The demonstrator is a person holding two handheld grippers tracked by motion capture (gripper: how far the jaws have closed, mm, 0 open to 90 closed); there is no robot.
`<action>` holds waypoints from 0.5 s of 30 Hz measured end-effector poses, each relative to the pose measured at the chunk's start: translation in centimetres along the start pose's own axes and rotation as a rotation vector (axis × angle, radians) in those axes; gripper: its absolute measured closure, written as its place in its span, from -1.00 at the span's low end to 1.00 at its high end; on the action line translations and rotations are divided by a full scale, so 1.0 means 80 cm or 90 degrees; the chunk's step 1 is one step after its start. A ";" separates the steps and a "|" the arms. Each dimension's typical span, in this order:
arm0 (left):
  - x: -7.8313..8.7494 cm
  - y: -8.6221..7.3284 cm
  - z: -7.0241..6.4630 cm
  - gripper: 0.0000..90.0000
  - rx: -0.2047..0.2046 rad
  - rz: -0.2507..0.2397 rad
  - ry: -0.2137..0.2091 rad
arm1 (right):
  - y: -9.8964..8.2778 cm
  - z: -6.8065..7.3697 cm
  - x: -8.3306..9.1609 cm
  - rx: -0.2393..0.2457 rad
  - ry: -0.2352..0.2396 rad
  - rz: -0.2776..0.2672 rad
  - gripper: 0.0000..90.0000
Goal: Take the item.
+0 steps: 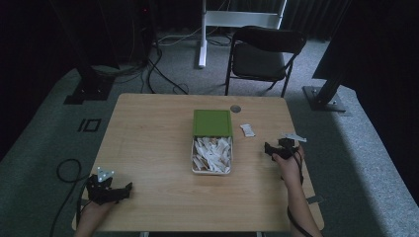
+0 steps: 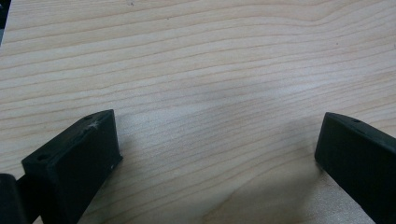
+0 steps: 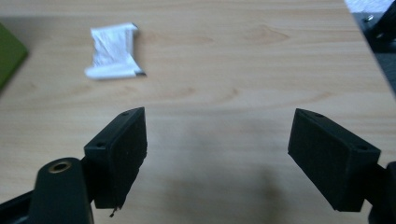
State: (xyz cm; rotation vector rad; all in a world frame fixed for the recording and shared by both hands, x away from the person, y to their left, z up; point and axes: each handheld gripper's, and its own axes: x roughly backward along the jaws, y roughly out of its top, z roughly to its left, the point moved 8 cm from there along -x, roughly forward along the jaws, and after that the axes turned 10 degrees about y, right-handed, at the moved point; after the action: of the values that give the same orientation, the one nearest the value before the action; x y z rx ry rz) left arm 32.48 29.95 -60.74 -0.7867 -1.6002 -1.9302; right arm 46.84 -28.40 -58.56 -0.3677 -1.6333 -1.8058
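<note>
The clear tray [image 1: 212, 170] at mid-table holds a heap of white sachets [image 1: 212, 154]; its green lid [image 1: 212, 122] lies against its far edge. One white sachet [image 3: 113, 51] lies alone on the wooden table [image 1: 148, 148], right of the lid, beyond the right gripper [image 3: 217, 149], whose jaws stand spread and empty. The left gripper [image 2: 217, 149] rests at the near left corner, jaws likewise spread on bare wood. Sachet print is illegible.

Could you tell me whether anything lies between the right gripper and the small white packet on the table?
Nothing visible does. The right gripper has its black jaws wide open and empty, and only bare light wooden table separates it from the small white paper packet, which lies apart from the green box lid.
</note>
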 end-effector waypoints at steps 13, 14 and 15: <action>0.000 0.000 0.000 -0.98 0.000 0.000 0.000 | -0.038 0.000 0.031 -0.003 -0.004 0.003 -0.58; 0.000 0.000 0.000 -0.98 0.000 0.000 0.000 | -0.040 0.000 0.033 0.000 -0.004 0.002 -0.58; 0.000 0.000 0.000 -0.98 0.000 0.000 0.000 | -0.042 0.000 0.035 0.001 -0.007 0.003 -0.58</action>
State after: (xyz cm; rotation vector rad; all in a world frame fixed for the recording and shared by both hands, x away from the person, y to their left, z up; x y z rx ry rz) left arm 32.48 29.95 -60.74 -0.7865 -1.6003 -1.9300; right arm 42.63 -29.18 -59.41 -0.3808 -1.6399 -1.8020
